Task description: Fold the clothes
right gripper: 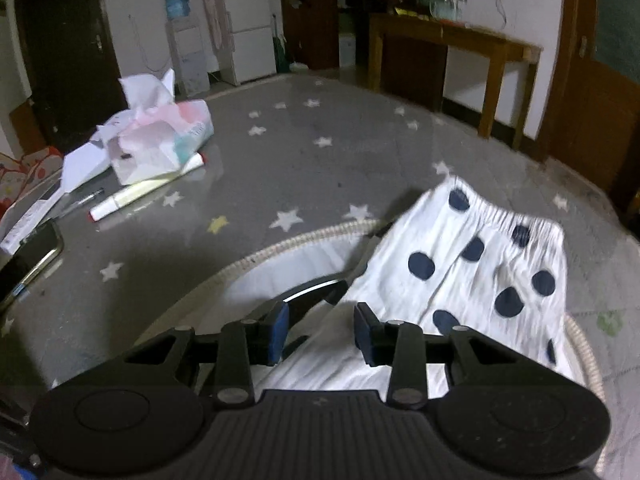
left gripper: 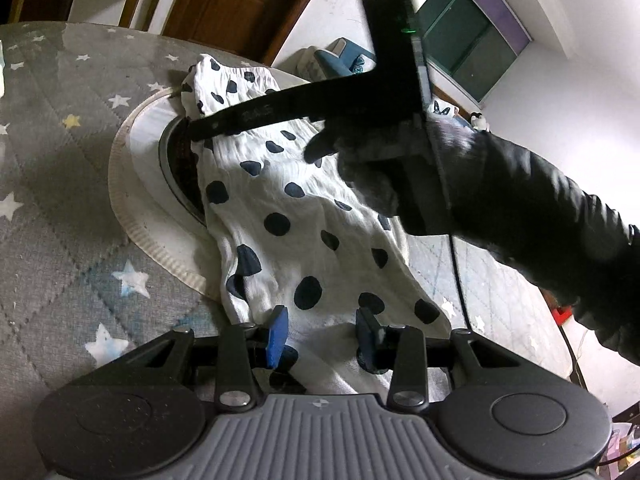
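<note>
- The white navy-dotted cloth garment (left gripper: 288,216) lies across a round white tray (left gripper: 136,200) on the grey star-patterned counter (left gripper: 60,128).
- Left gripper (left gripper: 322,334) released over its hem.
- Right gripper (right gripper: 322,332) released above it.

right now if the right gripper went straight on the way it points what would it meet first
Most likely the white cloth garment with dark blue dots, which lies just beyond the right gripper and its parted fingers; depth is hard to judge.

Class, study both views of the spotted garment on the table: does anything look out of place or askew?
Yes. The polka-dot garment lies crooked and rumpled, draped partly over a round dish instead of flat on the star-print cloth. Across the table, a torn-open tissue pack sits amid scattered papers and a marker.
</note>
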